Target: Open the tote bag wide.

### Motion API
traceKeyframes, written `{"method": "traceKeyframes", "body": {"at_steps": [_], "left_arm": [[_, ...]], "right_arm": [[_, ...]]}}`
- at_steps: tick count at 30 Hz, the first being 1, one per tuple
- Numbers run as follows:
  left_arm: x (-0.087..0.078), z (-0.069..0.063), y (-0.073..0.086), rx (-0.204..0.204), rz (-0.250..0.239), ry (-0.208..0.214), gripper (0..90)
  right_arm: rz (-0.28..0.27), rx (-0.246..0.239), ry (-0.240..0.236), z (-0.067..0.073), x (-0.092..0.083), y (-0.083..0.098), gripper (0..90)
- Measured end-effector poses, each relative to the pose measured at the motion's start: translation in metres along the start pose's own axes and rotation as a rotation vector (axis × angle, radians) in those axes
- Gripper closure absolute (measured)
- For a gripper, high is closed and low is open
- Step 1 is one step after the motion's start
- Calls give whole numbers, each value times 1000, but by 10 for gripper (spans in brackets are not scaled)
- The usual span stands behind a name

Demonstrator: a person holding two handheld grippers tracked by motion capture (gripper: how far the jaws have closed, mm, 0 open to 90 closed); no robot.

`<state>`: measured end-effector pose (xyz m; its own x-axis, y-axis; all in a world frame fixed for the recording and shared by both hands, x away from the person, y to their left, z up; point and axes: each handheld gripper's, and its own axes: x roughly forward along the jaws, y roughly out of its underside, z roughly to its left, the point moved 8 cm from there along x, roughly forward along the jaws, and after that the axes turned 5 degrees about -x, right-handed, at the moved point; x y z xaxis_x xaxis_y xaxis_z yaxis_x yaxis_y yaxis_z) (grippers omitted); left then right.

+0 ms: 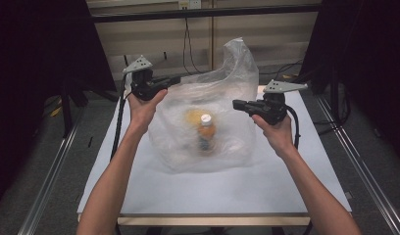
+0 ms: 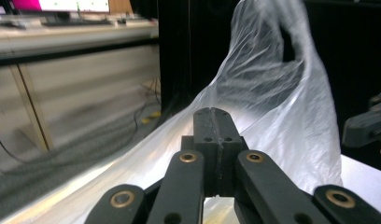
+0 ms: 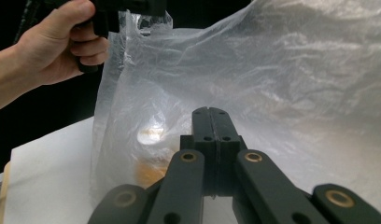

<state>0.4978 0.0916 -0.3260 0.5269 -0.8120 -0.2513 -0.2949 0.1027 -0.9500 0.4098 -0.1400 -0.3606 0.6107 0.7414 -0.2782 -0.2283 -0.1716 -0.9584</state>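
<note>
Clear plastic bag (image 1: 208, 122) on table (image 1: 296, 186), high view: bottle (image 1: 206, 131) already inside, both rims raised by left gripper (image 1: 169, 81) and right gripper (image 1: 238, 105); lifting or carrying likely remains. Left gripper view: jaws pressed together, film pinched at the tips. Right gripper view: jaws together against the film; grip probable, not certain.

A: What stands around the work?

B: A white tabletop (image 1: 296, 181) with a wooden front edge. Grey floor (image 1: 36, 161) lies on both sides, with metal rails (image 1: 48, 178) along it.

A: And behind?

B: A pale wall (image 1: 154, 41), black cables (image 1: 188, 44) hanging on it, and a dark bar (image 1: 203, 13) across the top. The left gripper view shows a shelf (image 2: 72, 35) and a monitor (image 2: 74, 4), blurred.
</note>
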Motion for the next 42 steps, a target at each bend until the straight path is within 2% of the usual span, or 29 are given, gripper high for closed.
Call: {"method": "traceKeyframes", "body": {"at_steps": [2, 3, 4, 5, 6, 8, 9, 10, 12, 15, 16, 18, 25, 26, 27, 29, 30, 31, 32, 33, 35, 38, 39, 42], "left_arm": [[3, 2, 4, -10, 10, 5, 900], [6, 2, 9, -8, 27, 1, 900], [10, 1, 19, 7, 69, -3, 900], [10, 1, 19, 7, 69, -3, 900], [13, -3, 30, 13, 88, -5, 900], [15, -11, 40, 29, 119, 37, 900], [15, -11, 40, 29, 119, 37, 900], [15, -15, 45, 47, 137, 32, 900], [15, -23, 50, 35, 133, 69, 900], [14, -32, 56, 47, 148, 84, 900], [14, -33, 58, 55, 145, 76, 900], [11, -36, 64, 31, 137, 93, 900], [8, -51, 76, 27, 143, 139, 900], [8, -54, 77, 38, 149, 135, 900], [8, -59, 78, 44, 156, 150, 900], [9, -62, 80, 42, 159, 150, 900], [8, -67, 84, 60, 175, 158, 900], [8, -67, 84, 60, 175, 158, 900], [8, -70, 87, 56, 176, 161, 900], [8, -71, 89, 50, 178, 169, 900], [8, -74, 95, 61, 199, 184, 900], [8, -79, 103, 67, 218, 196, 900], [9, -79, 105, 67, 218, 194, 900], [10, -78, 111, 69, 237, 190, 900]], "right_arm": [[-3, 3, -1, 0, 0, -1, 900], [-7, 5, -4, 0, 0, -2, 900], [-5, 2, -6, 1, 1, -2, 900], [-5, 3, -10, 1, 2, -2, 900], [-4, 1, -12, 2, 3, -2, 900], [-7, 1, -13, 3, 4, -2, 900], [-7, 1, -13, 3, 4, -2, 900], [-9, 0, -13, 3, 4, -2, 900], [-10, -3, -18, 5, 6, -4, 900], [-19, -4, -20, 7, 8, -8, 900], [-21, -7, -20, 8, 10, -10, 900], [-30, -10, -25, 10, 14, -15, 900], [-44, -13, -38, 17, 26, -28, 900], [-45, -16, -45, 19, 28, -31, 900], [-49, -29, -50, 24, 33, -38, 900], [-50, -32, -53, 26, 34, -40, 900], [-33, -44, -44, 28, 39, -41, 900], [-33, -44, -44, 28, 39, -41, 900], [-9, -42, -27, 24, 43, -36, 900], [-9, -42, -27, 24, 43, -36, 900], [27, -18, -5, 16, 48, -23, 900], [54, -7, 0, 13, 51, -14, 900], [74, 4, -9, 13, 55, -5, 900], [94, 4, -10, 13, 59, 4, 900]]}}
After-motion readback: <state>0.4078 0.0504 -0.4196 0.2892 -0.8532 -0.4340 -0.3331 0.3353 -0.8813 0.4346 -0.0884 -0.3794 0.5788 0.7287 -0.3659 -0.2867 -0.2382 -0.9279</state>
